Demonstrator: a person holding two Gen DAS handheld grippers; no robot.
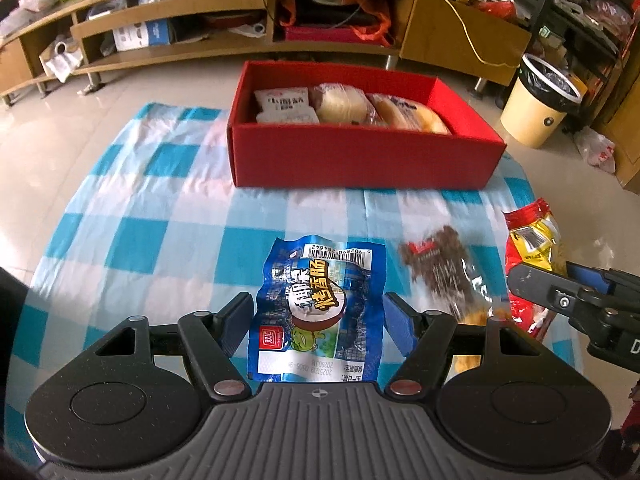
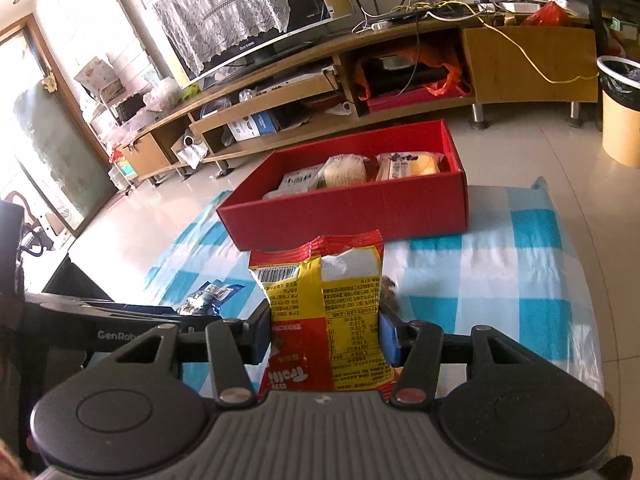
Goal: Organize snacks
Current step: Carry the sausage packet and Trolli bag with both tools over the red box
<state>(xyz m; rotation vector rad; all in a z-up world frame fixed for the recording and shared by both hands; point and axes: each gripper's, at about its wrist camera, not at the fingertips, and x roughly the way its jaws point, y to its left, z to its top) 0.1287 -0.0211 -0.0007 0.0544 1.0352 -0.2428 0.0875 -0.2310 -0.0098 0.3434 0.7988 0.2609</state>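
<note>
A red box (image 1: 360, 160) stands on the blue checked cloth (image 1: 140, 208) and holds several wrapped breads and a white packet (image 1: 282, 104). My left gripper (image 1: 318, 312) is shut on a blue sausage packet (image 1: 316, 304) and holds it flat between its pads. My right gripper (image 2: 324, 330) is shut on a red and yellow snack bag (image 2: 324, 312), which stands upright in front of the red box (image 2: 352, 208). That bag also shows in the left wrist view (image 1: 532, 240). A clear bag of brown snacks (image 1: 444, 272) lies on the cloth between the two grippers.
A long wooden TV stand (image 1: 240, 28) with cluttered shelves runs along the back. A cream waste bin (image 1: 536, 100) stands on the tiled floor at the right. A white plastic bag (image 1: 596, 152) lies near it.
</note>
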